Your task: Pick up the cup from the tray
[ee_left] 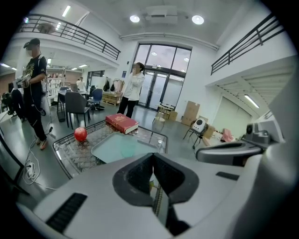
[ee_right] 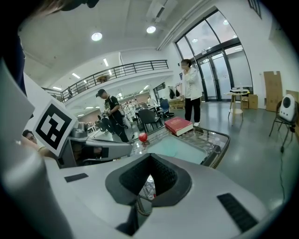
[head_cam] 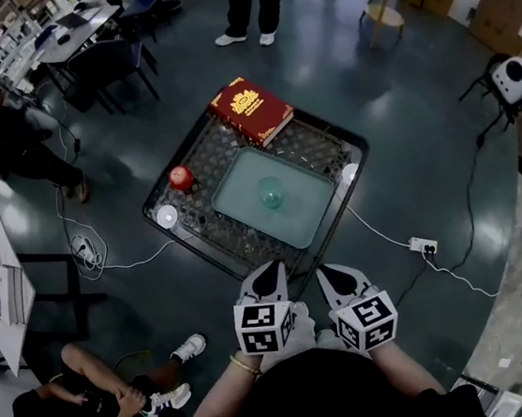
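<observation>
Translucent green, the cup (head_cam: 270, 192) stands upright near the middle of the pale tray (head_cam: 237, 179), which lies at the centre of the head view on the wire-mesh table (head_cam: 205, 151). That spot leaves bare tray all round it, so I judge a pinch can come in from my side without brushing anything. The red book (head_cam: 251, 110) lies across the table's far corner towards the top of the frame, overlapping the edge. The red apple (head_cam: 181, 177) sits on the mesh just left of the tray, and both are well apart from the cup. My left gripper (head_cam: 270, 270) and right gripper (head_cam: 329, 272) hang side by side at the lower middle of the frame, at the table's near corner and short of the tray. Both point forward and downward at it, because the cup is still a reach away. Each gripper's own view shows its jaws clenched tip to tip with nothing between them, only mesh glimpsed through the gap behind. So I hold nothing yet; I judge that one pair must spread before it can straddle the cup's thin wall.
</observation>
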A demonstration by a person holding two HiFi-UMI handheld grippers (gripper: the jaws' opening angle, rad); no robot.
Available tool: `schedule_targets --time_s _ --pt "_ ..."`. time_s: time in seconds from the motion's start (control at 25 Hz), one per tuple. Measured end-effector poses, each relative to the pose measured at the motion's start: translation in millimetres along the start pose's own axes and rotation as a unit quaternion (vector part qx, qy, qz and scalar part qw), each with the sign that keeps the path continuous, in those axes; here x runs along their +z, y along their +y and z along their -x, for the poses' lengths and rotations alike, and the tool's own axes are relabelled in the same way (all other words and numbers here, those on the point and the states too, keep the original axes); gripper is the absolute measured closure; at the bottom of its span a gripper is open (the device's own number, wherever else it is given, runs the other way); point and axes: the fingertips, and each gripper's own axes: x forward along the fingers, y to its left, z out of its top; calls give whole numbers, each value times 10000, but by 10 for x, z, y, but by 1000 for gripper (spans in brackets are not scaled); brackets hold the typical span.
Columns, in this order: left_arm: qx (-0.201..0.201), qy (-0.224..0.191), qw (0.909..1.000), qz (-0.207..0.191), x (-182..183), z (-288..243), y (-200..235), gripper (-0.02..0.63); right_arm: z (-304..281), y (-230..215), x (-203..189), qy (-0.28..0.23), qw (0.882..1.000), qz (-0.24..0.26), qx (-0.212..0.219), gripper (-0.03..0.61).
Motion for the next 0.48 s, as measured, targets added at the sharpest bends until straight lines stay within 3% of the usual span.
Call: schedule_targets --time_s 0.28,0.48 --pt "111 -11 9999 -31 25 -188 127 590 -77 -62 23 117 9999 -92 28 577" --pt "133 60 9997 -184 0 -447 210 432 -152 -122 27 180 9997 -163 92 577"
